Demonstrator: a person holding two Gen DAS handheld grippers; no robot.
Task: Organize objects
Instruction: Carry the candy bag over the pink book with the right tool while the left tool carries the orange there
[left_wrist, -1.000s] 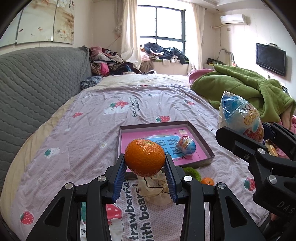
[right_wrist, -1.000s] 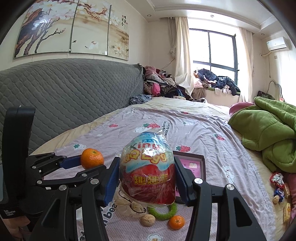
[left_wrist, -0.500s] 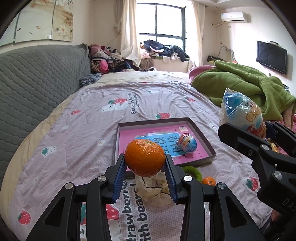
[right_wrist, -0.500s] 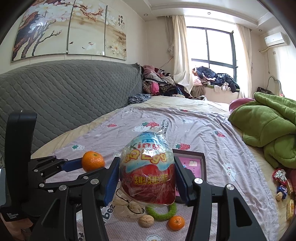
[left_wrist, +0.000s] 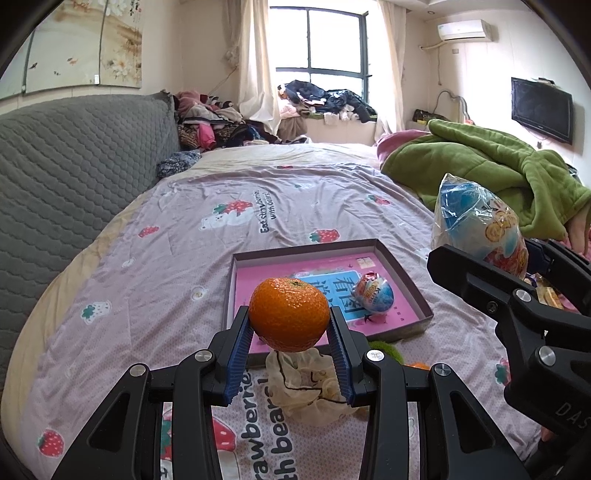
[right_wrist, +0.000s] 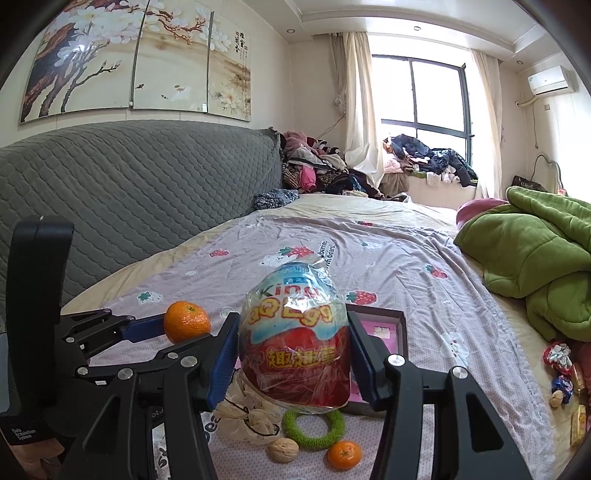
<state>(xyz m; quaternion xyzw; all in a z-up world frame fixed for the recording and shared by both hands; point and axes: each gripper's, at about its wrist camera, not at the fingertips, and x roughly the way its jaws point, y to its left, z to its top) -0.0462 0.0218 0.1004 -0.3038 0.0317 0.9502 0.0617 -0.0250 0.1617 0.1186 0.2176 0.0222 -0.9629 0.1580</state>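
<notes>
Landmark: shallow pink-lined box tray (left_wrist: 402, 275) on the strawberry-print bed sheet (left_wrist: 184, 236).

Green blanket (left_wrist: 491, 173) is heaped well beyond the tray's right side, apart from it. Big plastic-wrapped toy egg (right_wrist: 295, 339) is clamped between the right gripper (right_wrist: 291, 356) pads, upright, long axis vertical, held above the bed just short of the tray's near edge; the tray lies ahead and a little to the right. Left gripper (left_wrist: 290, 341) has its jaws closed on a large tangerine (left_wrist: 289, 319), raised over the tray's near-left corner, with the tray floor directly ahead and below. Judgement: both loads are headed for the tray; the left hand looks nearer, needing only a short push forward and down. The right hand must clear the near wall.

Small wrapped egg (left_wrist: 373, 291) already lies inside the tray, right of centre. Cream scrunchie (left_wrist: 306, 387) lies just in front of the near wall. Green ring (right_wrist: 314, 428), walnut (right_wrist: 282, 450) and small tangerine (right_wrist: 344, 454) sit on the sheet near the tray's front-right corner, all outside it. Loose sweets (right_wrist: 561, 373) lie well to the right of the tray by the blanket.

Hidden: the toy egg blocks most of the tray in the right wrist view; in the left wrist view the ring and small tangerine are mostly behind the fingers. Tray print is partly covered and only partly readable.
</notes>
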